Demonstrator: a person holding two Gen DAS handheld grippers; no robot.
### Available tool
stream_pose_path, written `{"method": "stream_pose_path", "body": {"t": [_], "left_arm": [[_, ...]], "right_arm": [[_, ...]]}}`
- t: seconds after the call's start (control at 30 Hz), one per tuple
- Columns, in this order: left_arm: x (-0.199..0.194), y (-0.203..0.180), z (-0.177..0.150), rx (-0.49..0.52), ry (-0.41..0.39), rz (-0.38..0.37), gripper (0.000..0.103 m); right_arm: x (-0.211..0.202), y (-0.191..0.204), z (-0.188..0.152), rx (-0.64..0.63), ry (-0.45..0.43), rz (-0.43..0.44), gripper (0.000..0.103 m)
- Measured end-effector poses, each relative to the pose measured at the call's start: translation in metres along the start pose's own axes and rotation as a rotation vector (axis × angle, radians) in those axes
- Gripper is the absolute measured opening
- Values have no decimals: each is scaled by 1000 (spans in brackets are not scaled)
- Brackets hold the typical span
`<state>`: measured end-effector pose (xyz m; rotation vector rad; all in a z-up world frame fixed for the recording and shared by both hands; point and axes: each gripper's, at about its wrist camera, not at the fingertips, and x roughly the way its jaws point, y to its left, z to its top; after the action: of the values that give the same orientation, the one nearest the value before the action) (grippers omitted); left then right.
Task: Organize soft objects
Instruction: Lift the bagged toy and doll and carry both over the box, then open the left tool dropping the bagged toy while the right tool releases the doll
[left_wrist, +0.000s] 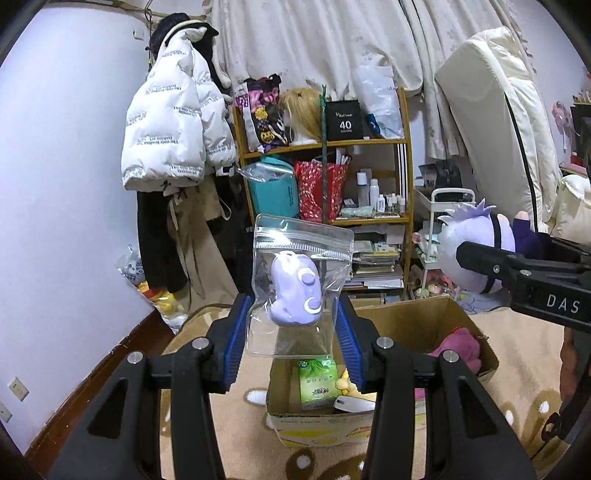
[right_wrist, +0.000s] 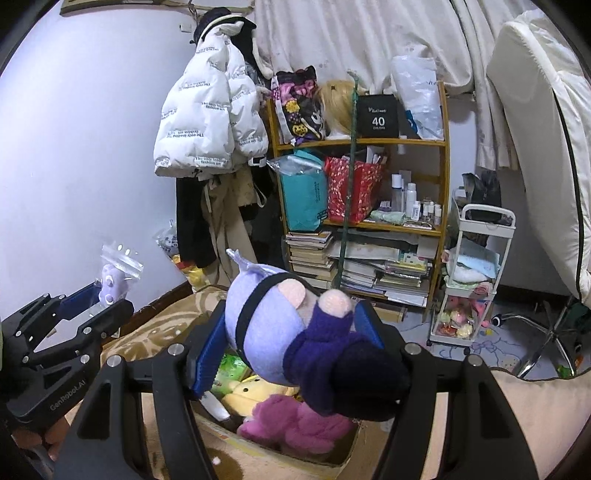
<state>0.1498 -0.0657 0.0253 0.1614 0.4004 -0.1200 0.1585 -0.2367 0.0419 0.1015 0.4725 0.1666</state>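
Observation:
My left gripper (left_wrist: 293, 325) is shut on a clear zip bag (left_wrist: 301, 284) with a small purple soft toy inside, held up above a cardboard box (left_wrist: 406, 321). The bag also shows at the left of the right wrist view (right_wrist: 114, 278). My right gripper (right_wrist: 291, 332) is shut on a lavender plush doll (right_wrist: 288, 332) with dark purple clothes, held above the same box (right_wrist: 280, 448). The doll also shows in the left wrist view (left_wrist: 476, 247). The box holds a magenta plush (right_wrist: 295, 424), a yellow plush (right_wrist: 255, 393) and a green packet (left_wrist: 317, 384).
A wooden shelf (left_wrist: 332, 144) with bags, bottles and books stands behind the box. A white puffer jacket (left_wrist: 173, 125) hangs on the left wall. A white cart (right_wrist: 469, 273) and an upright mattress (right_wrist: 546, 147) stand at the right. A patterned rug (left_wrist: 236, 424) covers the floor.

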Motion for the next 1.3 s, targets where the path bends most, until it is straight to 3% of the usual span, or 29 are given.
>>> {"method": "stream_pose_path", "body": {"t": [0.23,0.5,0.8,0.87,0.93,1.03,1.17,1.3], "left_arm": [[35,-4,-21,-5,80,-11,44],[53,-9,-32,8,115,-20,45],[60,-12,-39,8,146,-34,45],[60,-11,-40,2,155,-39,47],[60,-10,-40,-3,157,-34,56],[58,-9,-40,3,156,-30,57],[56,-8,-42,20,179,-14,62],[51,-6,-44,23,197,-17,65]], "right_arm": [[20,-8,-21,25,45,15,71],[40,-7,-35,28,81,51,72],[52,-13,-48,51,117,31,75],[52,-16,-48,71,120,44,75],[53,-18,-48,82,126,58,76],[54,-19,-48,98,132,74,77],[49,-17,-46,97,119,66,89],[40,-15,-42,88,106,48,91]]}}
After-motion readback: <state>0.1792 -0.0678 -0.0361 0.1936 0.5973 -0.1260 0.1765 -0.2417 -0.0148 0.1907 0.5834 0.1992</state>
